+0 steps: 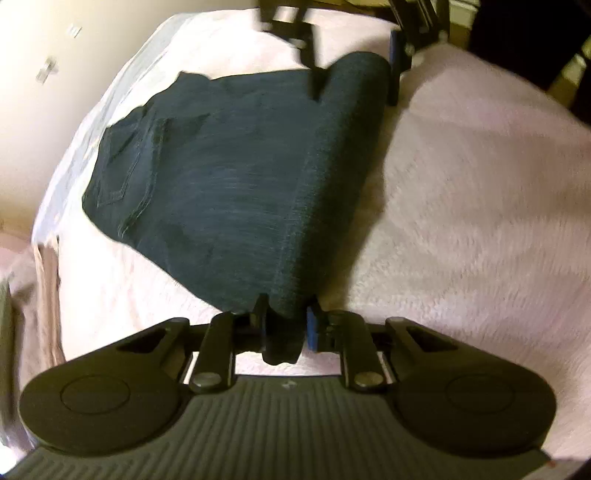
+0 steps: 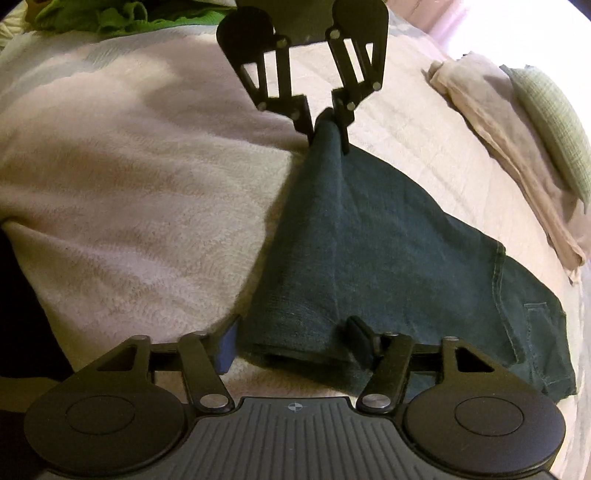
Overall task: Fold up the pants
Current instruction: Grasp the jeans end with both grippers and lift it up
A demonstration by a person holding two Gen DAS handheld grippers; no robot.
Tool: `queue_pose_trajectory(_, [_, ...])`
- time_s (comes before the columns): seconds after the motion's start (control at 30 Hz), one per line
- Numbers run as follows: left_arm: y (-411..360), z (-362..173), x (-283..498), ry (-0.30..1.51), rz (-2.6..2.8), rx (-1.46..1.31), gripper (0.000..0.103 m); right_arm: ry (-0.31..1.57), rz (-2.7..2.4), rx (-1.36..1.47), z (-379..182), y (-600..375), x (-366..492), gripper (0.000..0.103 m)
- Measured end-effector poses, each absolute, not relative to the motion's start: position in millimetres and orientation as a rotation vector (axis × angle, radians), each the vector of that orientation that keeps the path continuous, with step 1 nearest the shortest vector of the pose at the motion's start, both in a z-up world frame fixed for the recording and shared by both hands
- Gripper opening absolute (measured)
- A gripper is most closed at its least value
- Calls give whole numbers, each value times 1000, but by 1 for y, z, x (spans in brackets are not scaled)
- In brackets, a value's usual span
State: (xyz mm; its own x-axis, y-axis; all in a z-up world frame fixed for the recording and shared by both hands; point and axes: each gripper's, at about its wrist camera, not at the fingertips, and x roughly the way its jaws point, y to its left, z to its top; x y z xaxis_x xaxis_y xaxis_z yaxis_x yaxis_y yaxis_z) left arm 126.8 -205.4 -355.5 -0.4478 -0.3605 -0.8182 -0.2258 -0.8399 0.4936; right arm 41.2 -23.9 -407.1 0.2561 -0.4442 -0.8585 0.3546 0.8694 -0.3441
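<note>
Dark blue jeans (image 1: 221, 177) lie on a pale pink blanket (image 1: 480, 184), their waist and back pocket (image 1: 118, 166) flat toward the left. One folded edge is raised into a ridge between my two grippers. My left gripper (image 1: 286, 328) is shut on the near end of that ridge. My right gripper (image 1: 354, 74) holds the far end, its fingers spread around the thick roll of denim. In the right wrist view the right gripper (image 2: 291, 345) has the jeans (image 2: 369, 240) bunched between its pads, and the left gripper (image 2: 328, 133) pinches the far tip.
A folded beige cloth (image 2: 509, 155) and a green pillow (image 2: 550, 122) lie at the bed's right side. Green fabric (image 2: 110, 14) sits at the far top left. The bed's edge (image 1: 48, 229) drops off on the left, beside a pale wall (image 1: 37, 74).
</note>
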Motion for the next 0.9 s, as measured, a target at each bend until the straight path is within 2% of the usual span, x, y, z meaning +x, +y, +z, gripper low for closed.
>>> queue_pose_trajectory(0.07, [-214,-338,131,-732,-2484,1605,14,1181,-553,-83,-399,-24,36,32])
queue_pose_trajectory(0.1, [-217,-328,132,-684,-2492,1603,14,1168,-564,-69,-391,-25,33,19])
queue_pose_trajectory(0.13, [-220,-317,131,-650,-2495,1599,13,1152,-579,-61,-382,-29,30,13])
queue_pose_trajectory(0.3, [-248,-247,132,-460,-2506,1552,12,1054,-619,32,-317,-58,11,10])
queue_pose_trajectory(0.57, [-321,-140,95,-317,-2502,1480,12,853,-672,297,-218,-127,-41,9])
queue_pose_trajectory(0.9, [-455,-68,-16,-122,-2495,1480,12,638,-687,519,-165,-247,-145,9])
